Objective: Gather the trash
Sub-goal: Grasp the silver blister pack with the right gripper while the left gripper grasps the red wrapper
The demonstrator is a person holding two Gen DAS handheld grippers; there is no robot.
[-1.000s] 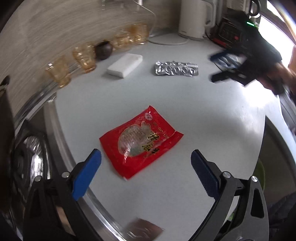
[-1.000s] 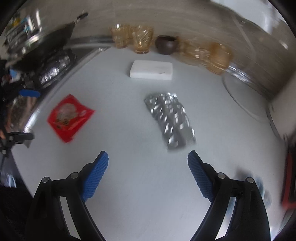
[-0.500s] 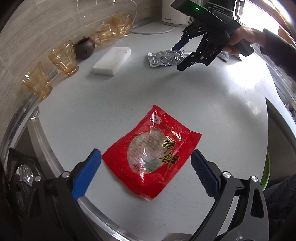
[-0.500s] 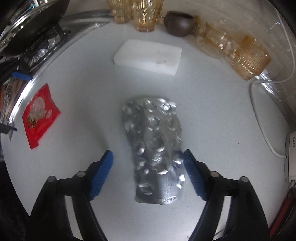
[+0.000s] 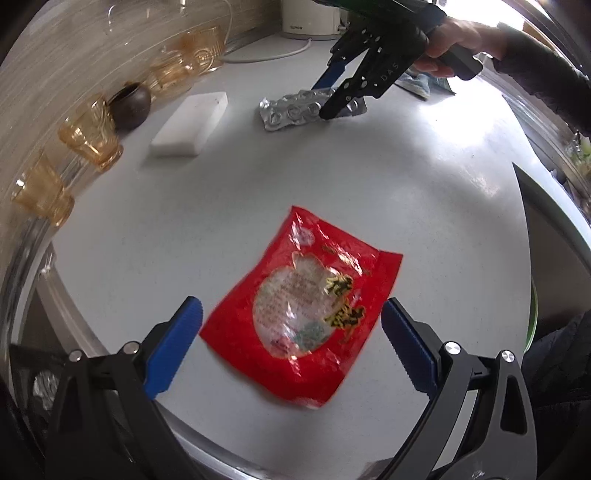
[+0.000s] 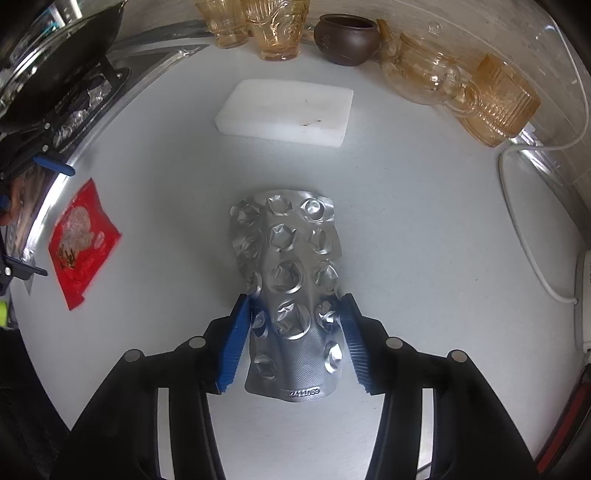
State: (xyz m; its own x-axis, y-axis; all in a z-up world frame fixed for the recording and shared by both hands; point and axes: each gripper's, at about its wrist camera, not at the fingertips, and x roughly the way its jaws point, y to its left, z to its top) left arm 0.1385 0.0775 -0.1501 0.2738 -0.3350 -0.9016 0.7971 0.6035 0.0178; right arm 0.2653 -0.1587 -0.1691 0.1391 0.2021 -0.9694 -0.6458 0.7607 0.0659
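Nothing collected yet – 2 pcs of trash on the counter, both just being approached.

Largest first: the white counter (image 5: 424, 192) carries both bits of trash, no bin that I can make out in either view, so the whole drop-off part is left. Red snack wrapper (image 5: 306, 314) lies flat near the counter's near-left edge; my left gripper (image 5: 291, 332) hovers over it w/ jaws wide apart, pads straddling it, not touching. Empty foil blister pack (image 6: 290, 291) lies mid-counter, just near of the white sponge block (image 6: 286, 112); my right gripper (image 6: 295, 321) has jaws closing on it, pads at or just about at both long edges, pack between them but flat on the counter – not lifted. Amber glasses (image 6: 273, 29) along the far wall aren't trash, I reckon. Left to do: finish both grabs, lift, bin them.
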